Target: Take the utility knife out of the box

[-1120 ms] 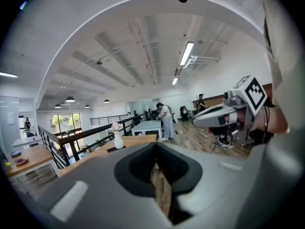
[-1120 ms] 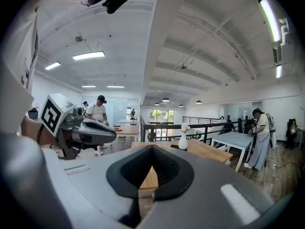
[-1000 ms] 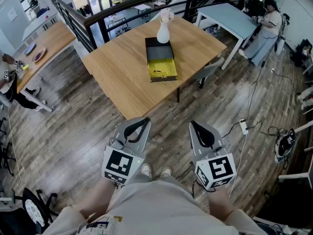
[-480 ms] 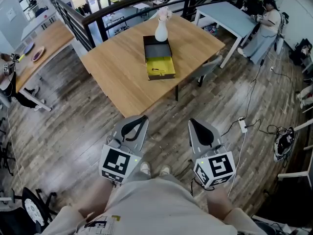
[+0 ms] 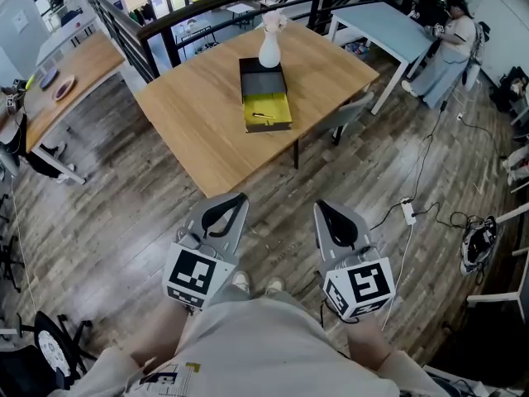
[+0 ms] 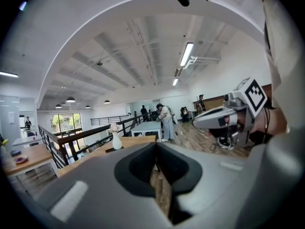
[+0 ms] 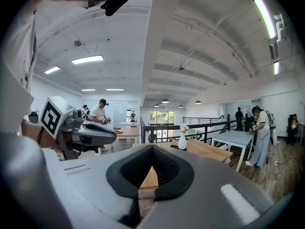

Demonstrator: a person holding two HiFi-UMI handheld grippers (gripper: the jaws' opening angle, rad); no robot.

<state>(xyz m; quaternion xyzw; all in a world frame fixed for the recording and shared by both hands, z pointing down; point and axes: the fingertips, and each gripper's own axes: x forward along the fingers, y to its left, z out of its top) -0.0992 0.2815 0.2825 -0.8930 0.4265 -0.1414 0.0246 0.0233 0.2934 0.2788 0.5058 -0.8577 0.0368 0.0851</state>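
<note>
A black box [image 5: 264, 71] lies on the wooden table [image 5: 198, 114] far ahead, its yellow tray [image 5: 269, 121] pulled out toward me. A small dark utility knife [image 5: 263, 116] rests in the tray. My left gripper [image 5: 240, 198] and right gripper [image 5: 319, 208] are held side by side above the floor, well short of the table. Both are shut with nothing between the jaws. The left gripper view shows its closed tips [image 6: 156, 146] and the right gripper [image 6: 224, 120] beside it. The right gripper view shows its own tips [image 7: 151, 149] pointing at the table.
A white vase [image 5: 269, 48] stands at the box's far end. A black railing [image 5: 165, 27] runs behind the table. A grey table [image 5: 388, 23] with a person [image 5: 450, 48] is at the back right. Cables and a power strip [image 5: 410, 213] lie on the floor at right.
The head view has shifted slightly, so the table and box sit a little higher and further left. Both grippers keep the same pose and stay shut.
</note>
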